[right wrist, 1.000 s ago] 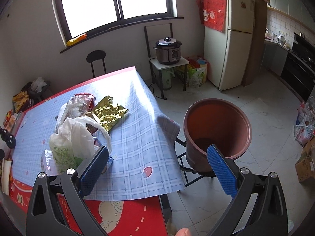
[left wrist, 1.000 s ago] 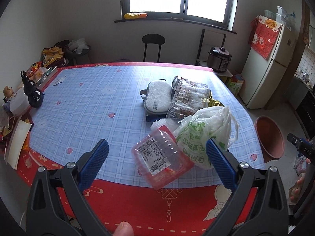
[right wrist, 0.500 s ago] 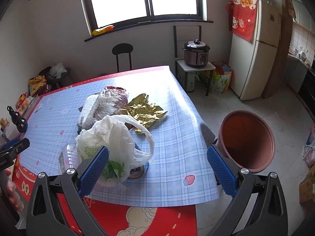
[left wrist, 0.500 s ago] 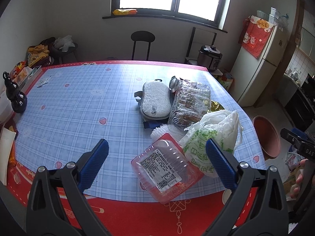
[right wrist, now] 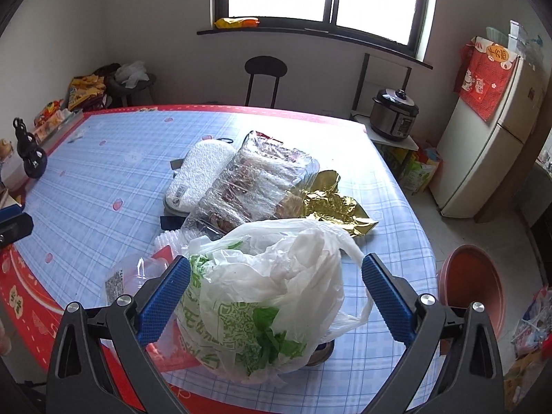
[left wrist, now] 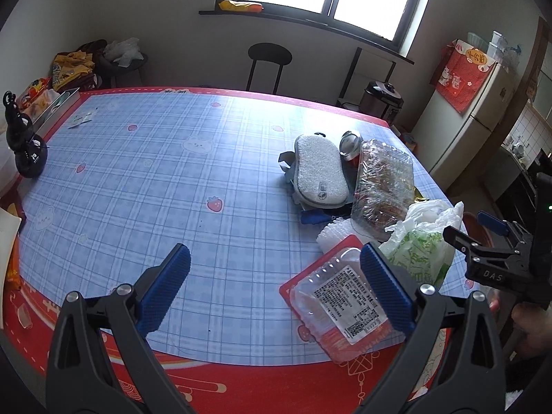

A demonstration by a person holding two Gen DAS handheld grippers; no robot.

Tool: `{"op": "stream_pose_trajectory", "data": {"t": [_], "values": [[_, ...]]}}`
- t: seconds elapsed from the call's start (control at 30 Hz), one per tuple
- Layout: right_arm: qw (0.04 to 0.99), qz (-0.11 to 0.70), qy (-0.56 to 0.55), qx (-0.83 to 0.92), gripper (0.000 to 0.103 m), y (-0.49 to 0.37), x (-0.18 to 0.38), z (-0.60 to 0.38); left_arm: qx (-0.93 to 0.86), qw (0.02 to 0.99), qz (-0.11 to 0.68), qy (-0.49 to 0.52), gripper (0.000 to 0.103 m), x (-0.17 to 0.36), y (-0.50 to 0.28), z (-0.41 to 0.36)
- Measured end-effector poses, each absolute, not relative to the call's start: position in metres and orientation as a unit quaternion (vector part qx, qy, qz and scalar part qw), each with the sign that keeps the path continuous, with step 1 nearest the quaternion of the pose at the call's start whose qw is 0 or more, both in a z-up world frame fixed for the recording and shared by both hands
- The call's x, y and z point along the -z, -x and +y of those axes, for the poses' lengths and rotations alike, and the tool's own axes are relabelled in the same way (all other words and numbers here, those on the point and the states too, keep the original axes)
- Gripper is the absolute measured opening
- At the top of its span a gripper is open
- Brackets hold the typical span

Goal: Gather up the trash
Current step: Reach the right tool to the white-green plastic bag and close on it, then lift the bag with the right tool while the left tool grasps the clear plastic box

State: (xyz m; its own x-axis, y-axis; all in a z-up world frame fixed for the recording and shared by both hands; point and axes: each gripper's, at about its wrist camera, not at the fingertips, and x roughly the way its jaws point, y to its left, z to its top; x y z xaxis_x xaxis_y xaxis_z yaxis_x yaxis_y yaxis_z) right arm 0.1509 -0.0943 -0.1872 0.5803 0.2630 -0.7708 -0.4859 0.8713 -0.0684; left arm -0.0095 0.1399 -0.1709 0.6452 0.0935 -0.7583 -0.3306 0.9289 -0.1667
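Hovering over table (left wrist: 145,186), both tools empty: right gripper (right wrist: 276,293) jaws spread wide astride white plastic bag (right wrist: 272,296); left gripper (left wrist: 276,276) jaws equally apart, near clear labelled tray (left wrist: 341,307) at table's near edge. Best taken by pinching bunched bag top, not the loose belly; lifting slowly, since something dark sits under the bag; then carrying to brown bin (right wrist: 472,286) on floor beside table. Green print on bag and tray label unreadable; "DAS" legible on right tool's body.
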Motion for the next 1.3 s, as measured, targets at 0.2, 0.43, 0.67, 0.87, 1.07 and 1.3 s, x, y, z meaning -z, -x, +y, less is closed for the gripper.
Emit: {"op": "stream_pose_trajectory", "data": {"t": [0.2,0.43,0.67,0.87,1.07,1.3], "values": [[0.854,0.457,0.146,-0.203,0.097,-0.159,0.223,-0.084,-0.119,0.889,0.414,0.156,0.097,0.181,0.018,0.153],[0.840,0.475,0.130,-0.227,0.051,-0.151,0.222,-0.090,-0.107,0.884,0.426,0.160,0.097,0.189,0.014,0.145],[0.839,0.478,0.089,-0.245,0.017,-0.138,0.209,-0.111,-0.077,0.879,0.443,0.159,0.097,0.196,0.004,0.122],[0.862,0.437,0.078,-0.245,0.015,-0.119,0.189,-0.136,-0.063,0.876,0.456,0.145,0.097,0.198,-0.004,0.099],[0.886,0.401,0.058,-0.226,0.015,-0.113,0.167,-0.168,-0.043,0.878,0.464,0.111,0.097,0.197,-0.011,0.067],[0.893,0.394,0.038,-0.215,0.015,-0.113,0.155,-0.203,-0.029,0.888,0.458,0.010,0.097,0.201,-0.017,0.017]]}}
